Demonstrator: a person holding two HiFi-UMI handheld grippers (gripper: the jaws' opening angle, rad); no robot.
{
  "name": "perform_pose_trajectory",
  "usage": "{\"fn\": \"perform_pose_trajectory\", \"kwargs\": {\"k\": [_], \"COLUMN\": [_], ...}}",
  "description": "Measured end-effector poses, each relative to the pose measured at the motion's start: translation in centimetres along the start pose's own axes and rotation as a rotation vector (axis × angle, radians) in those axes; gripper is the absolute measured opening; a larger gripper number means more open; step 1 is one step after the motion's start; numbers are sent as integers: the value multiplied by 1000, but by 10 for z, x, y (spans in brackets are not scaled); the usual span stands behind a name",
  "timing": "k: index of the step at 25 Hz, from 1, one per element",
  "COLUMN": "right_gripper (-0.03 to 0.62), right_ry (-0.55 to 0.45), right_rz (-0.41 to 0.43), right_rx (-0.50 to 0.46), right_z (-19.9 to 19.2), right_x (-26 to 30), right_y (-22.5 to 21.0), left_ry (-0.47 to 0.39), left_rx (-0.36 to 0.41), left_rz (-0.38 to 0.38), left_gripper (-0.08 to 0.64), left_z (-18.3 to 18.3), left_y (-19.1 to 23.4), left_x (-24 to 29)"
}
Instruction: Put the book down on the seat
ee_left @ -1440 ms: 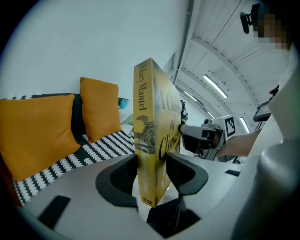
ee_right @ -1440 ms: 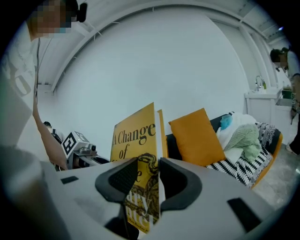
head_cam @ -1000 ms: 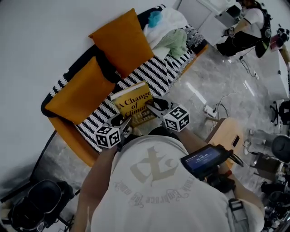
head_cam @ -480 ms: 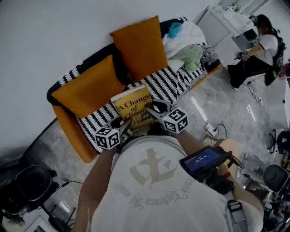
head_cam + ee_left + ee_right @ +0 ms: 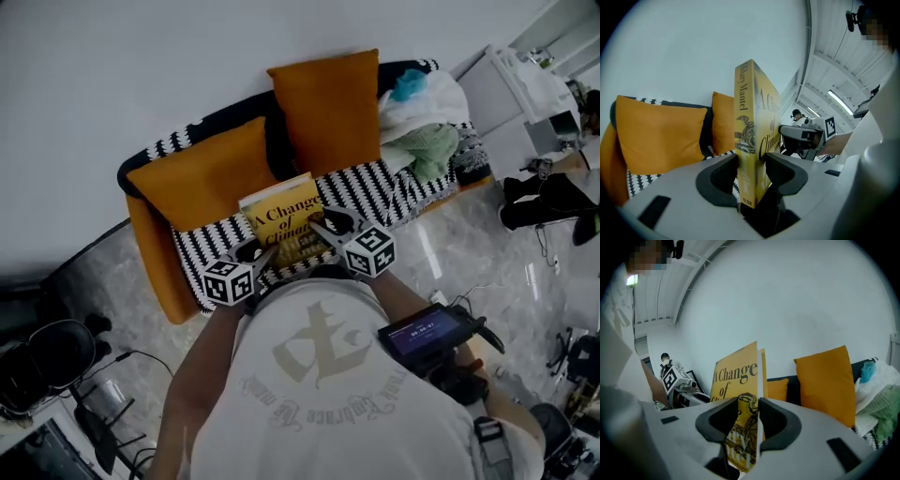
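Observation:
A yellow book [image 5: 286,223] titled "A Change of Climate" is held between both grippers above the front of the black-and-white striped seat [image 5: 375,186] of an orange sofa. My left gripper [image 5: 258,251] is shut on the book's spine edge [image 5: 749,154], with a pad on each cover. At the opposite edge, my right gripper [image 5: 328,228] is shut on the book [image 5: 738,380]. In the left gripper view the jaws [image 5: 751,171] clamp the book upright. The right gripper's jaws [image 5: 747,420] grip it the same way. Whether the book touches the seat is hidden.
Two orange cushions [image 5: 211,183] [image 5: 328,108] lean against the sofa back. A pile of clothes [image 5: 427,122] fills the sofa's right end. A black chair [image 5: 42,361] stands at the lower left, a white desk [image 5: 525,84] at the upper right. Cables lie on the marble floor.
Both grippers have carried the book forward toward the sofa. The head view has swung, so the sofa now sits further right and more squarely ahead.

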State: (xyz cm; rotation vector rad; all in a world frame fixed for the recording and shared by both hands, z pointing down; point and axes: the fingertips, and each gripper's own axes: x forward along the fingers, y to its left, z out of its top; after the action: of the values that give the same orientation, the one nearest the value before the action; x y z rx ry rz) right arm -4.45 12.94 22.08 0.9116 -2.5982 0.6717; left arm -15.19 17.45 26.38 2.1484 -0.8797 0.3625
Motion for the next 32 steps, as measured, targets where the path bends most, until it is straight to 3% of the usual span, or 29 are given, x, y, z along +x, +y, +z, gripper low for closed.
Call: {"fn": "perform_pose_trajectory", "kwargs": {"k": [13, 18, 24, 32], "right_gripper": [153, 153, 152, 150], "right_ry": [77, 118, 158, 183], "right_rz": [172, 250, 303, 382], "right_rx": [38, 20, 26, 14], "right_z": [5, 1, -3, -8], "right_x": [38, 51, 61, 67], "right_y": [-61, -46, -72, -65], "left_ry": [30, 13, 12, -8], "left_rx": [-59, -117, -177, -220], "left_rz": [164, 228, 264, 329], "left_gripper": [199, 199, 199, 199], "left_z": [23, 12, 13, 4], "left_y": [19, 24, 29, 26], "left_x": [37, 24, 49, 42]}}
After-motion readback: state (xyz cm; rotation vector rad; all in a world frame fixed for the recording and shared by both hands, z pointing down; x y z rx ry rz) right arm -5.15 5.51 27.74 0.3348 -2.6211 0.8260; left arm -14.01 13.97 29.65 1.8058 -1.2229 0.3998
